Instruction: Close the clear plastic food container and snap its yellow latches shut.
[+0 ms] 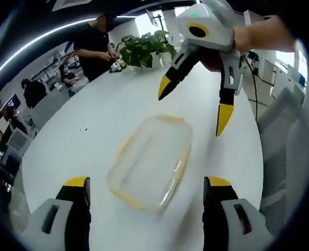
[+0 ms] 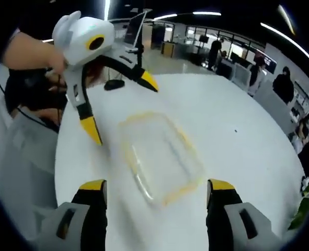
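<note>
In the left gripper view a person (image 1: 95, 46) in dark clothes stood at the far edge of the white table (image 1: 76, 141), beside a leafy green plant (image 1: 144, 48). Farther right in that view the right gripper (image 1: 194, 112) hung above the table's far half, its two yellow-tipped jaws spread wide apart with nothing between them, and a hand (image 1: 261, 35) gripped it from the upper right. The left gripper (image 1: 146, 187) showed its own jaws at the bottom of that view, likewise wide apart and holding nothing.

The right gripper view looked the opposite way: at its left the left gripper (image 2: 124, 107) hung over the table's edge there, jaws splayed and empty, held by a hand (image 2: 31, 52). A small dark object (image 2: 114, 84) lay on the table behind it, too blurred to identify. To the right, people (image 2: 285, 83) stood among office desks beyond the table's far edge.

The clear plastic food container (image 1: 151, 161) lay flat near the middle of the table, between the two grippers and touched by neither. It looked rectangular with rounded corners, transparent, with yellow along its rim. Blur hid whether its yellow latches (image 2: 183, 192) were snapped down.
</note>
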A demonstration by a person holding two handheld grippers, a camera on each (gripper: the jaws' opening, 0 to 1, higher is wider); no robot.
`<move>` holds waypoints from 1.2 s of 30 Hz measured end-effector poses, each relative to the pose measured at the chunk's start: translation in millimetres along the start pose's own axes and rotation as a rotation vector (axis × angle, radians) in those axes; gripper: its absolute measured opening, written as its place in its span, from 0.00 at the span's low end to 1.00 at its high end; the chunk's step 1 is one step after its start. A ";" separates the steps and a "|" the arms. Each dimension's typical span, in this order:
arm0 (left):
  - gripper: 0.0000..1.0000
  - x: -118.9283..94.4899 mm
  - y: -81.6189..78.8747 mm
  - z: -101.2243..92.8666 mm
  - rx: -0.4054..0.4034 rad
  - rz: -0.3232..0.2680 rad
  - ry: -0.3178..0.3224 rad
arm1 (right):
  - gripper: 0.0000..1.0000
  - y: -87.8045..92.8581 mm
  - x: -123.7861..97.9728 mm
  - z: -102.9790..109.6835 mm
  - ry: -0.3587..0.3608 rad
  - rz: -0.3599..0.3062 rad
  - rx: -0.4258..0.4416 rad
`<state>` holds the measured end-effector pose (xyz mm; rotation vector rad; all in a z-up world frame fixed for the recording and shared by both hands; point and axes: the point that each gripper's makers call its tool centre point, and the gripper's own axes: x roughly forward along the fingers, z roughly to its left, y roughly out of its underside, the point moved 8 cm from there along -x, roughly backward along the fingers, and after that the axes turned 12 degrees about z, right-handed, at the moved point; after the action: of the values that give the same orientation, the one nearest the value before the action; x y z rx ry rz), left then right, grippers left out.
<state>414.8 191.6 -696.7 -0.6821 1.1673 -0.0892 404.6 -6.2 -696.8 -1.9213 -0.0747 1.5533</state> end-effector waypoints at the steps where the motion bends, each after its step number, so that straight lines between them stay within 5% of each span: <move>1: 0.90 -1.3 0.7 -0.7 -0.009 -0.002 0.002 | 0.78 1.2 -1.5 0.3 0.008 -0.005 0.005; 14: 0.90 -19.9 17.0 -12.3 -0.142 -0.069 -0.046 | 0.80 25.3 -20.0 23.7 0.086 -0.081 0.116; 36: 0.90 -52.0 69.8 -51.5 -0.274 -0.172 -0.096 | 0.81 70.8 -41.9 62.6 0.208 -0.168 0.231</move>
<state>329.3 245.3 -702.9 -1.0179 1.0366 -0.0408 311.9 -51.6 -702.6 -1.8304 0.0315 1.1912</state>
